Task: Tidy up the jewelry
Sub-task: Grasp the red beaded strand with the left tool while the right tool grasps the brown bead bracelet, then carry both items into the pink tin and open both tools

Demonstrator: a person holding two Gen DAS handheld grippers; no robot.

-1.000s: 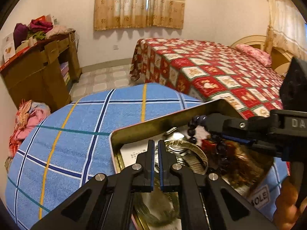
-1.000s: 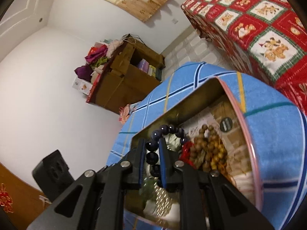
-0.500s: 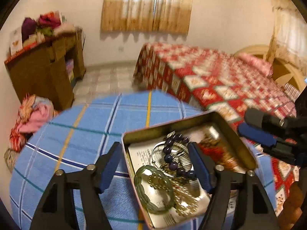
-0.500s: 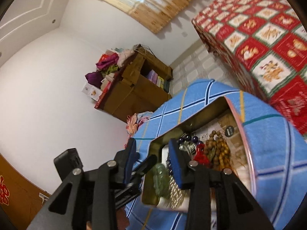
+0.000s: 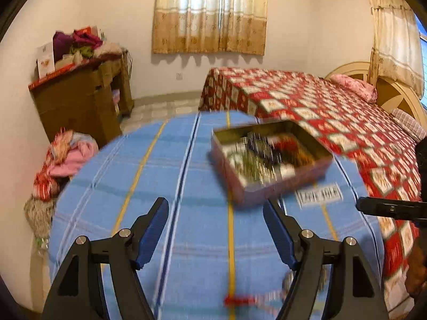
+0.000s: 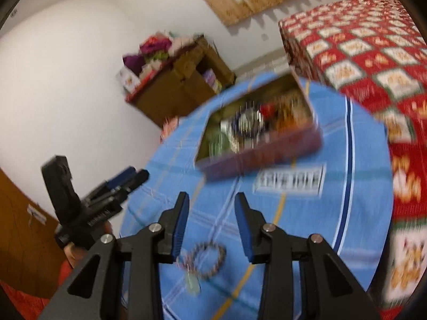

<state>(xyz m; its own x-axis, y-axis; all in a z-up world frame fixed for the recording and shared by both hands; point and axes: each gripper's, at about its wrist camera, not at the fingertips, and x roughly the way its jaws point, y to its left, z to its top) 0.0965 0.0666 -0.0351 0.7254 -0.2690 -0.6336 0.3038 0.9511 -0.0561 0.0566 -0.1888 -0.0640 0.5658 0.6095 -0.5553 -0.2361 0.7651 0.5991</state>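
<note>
1. jewelry, a blurred heap of beaded bracelets (image 5: 269,154) in dark, green, red and amber, lies inside an open rectangular metal tin (image 5: 299,178) with reddish outer walls and a gold inside; seen too in the right wrist view (image 6: 253,125), tin wall (image 6: 267,157).
2. tin sits on a round table under a blue plaid cloth (image 5: 160,186), toward the far side; a white label (image 5: 319,194) with unreadable print lies on the cloth just beside the tin's near wall.
3. one dark beaded bracelet (image 6: 209,260) with a pale pendant lies loose on the cloth, well apart from the tin, near the table's front edge, under the right gripper.
4. left gripper (image 5: 216,224): jaws spread wide, nothing between them, over bare cloth short of the tin.
5. right gripper (image 6: 212,222): jaws apart, nothing held, above the loose bracelet.
6. a red blurred item (image 5: 240,299) lies on the cloth near the bottom of the left view; cannot tell what it is.
7. behind: bed with red patchwork quilt (image 5: 307,101), brown wooden cabinet (image 5: 80,98) with clothes piled on top, curtained window (image 5: 210,13).
</note>
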